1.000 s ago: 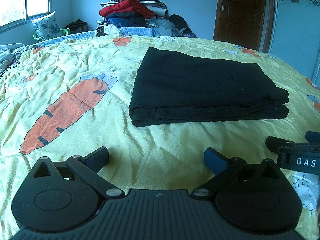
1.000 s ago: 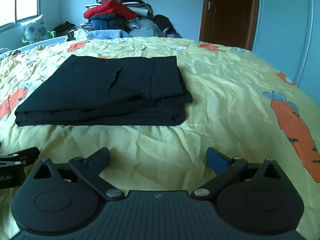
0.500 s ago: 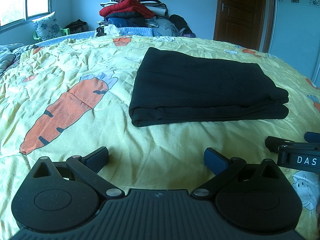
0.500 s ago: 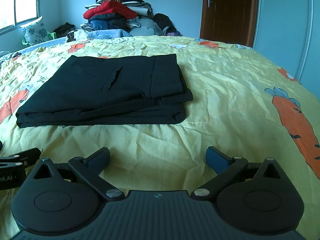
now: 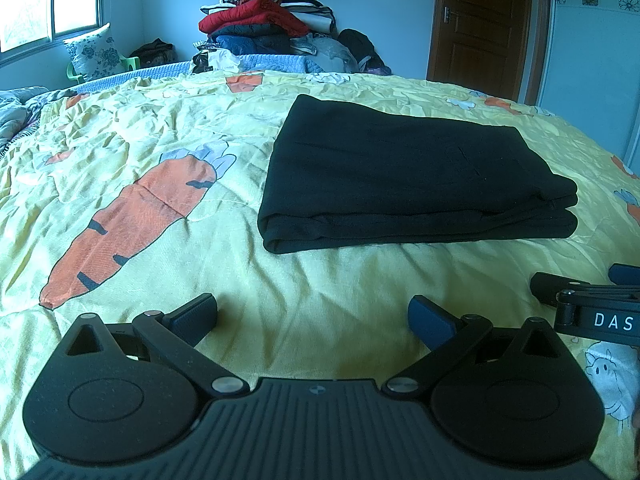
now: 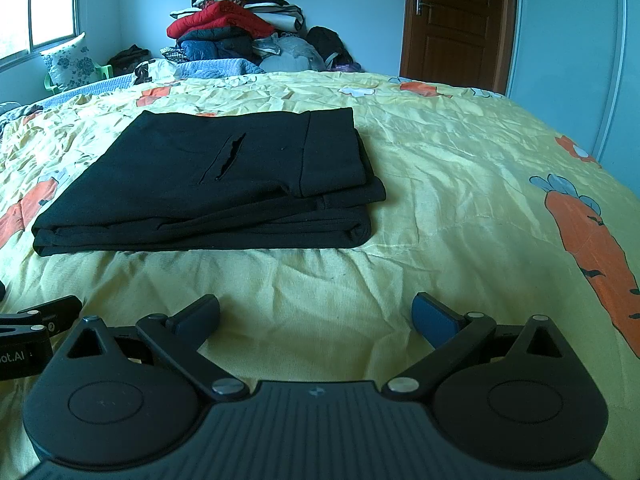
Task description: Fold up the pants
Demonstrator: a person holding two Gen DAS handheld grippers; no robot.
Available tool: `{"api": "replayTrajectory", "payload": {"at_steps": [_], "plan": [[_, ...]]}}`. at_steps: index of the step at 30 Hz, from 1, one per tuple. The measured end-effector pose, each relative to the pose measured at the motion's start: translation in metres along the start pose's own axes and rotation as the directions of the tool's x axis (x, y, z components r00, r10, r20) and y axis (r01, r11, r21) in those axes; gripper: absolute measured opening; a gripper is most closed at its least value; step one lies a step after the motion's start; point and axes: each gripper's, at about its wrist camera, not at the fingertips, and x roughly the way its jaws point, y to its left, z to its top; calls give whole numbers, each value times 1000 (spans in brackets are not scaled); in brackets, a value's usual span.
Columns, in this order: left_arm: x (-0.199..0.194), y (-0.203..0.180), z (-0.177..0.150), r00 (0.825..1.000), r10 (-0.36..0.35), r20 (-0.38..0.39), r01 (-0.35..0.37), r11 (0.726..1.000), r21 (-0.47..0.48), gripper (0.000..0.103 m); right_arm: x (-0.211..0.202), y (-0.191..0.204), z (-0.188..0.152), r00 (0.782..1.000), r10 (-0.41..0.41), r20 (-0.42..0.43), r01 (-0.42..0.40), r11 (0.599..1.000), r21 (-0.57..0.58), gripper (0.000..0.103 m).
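Note:
Black pants (image 5: 404,176) lie folded into a flat rectangle on the yellow carrot-print bedspread (image 5: 168,264), with a pocket slit showing on top in the right wrist view (image 6: 208,176). My left gripper (image 5: 314,318) hovers open over bare bedspread, short of the pants' near left corner, nothing between its fingers. My right gripper (image 6: 316,318) is open too, empty, in front of the pants' near right corner. Each gripper shows at the edge of the other's view: the right one (image 5: 584,296) and the left one (image 6: 40,316).
A tall pile of clothes (image 5: 268,28) stands at the far side of the bed. A brown door (image 5: 484,24) is at the back right, a window (image 5: 48,4) and a pillow on a green chair (image 5: 96,58) at the left.
The right gripper's view has lifted slightly, so the pants sit a little lower in it. The left gripper and the pants have not moved.

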Motion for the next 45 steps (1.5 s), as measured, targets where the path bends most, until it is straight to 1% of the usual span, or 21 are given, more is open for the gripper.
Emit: {"api": "replayTrajectory", "payload": {"at_steps": [41,45], "plan": [[-1,0,-1,1000,3,-1,-3,1000,-2,103,0,0,0,1000,1,0,-1,1000,1,103],[-2,-1,1,1000,-14,-26,14,1000,20,103,0,0,0,1000,1,0,-1,1000,1,103]]}}
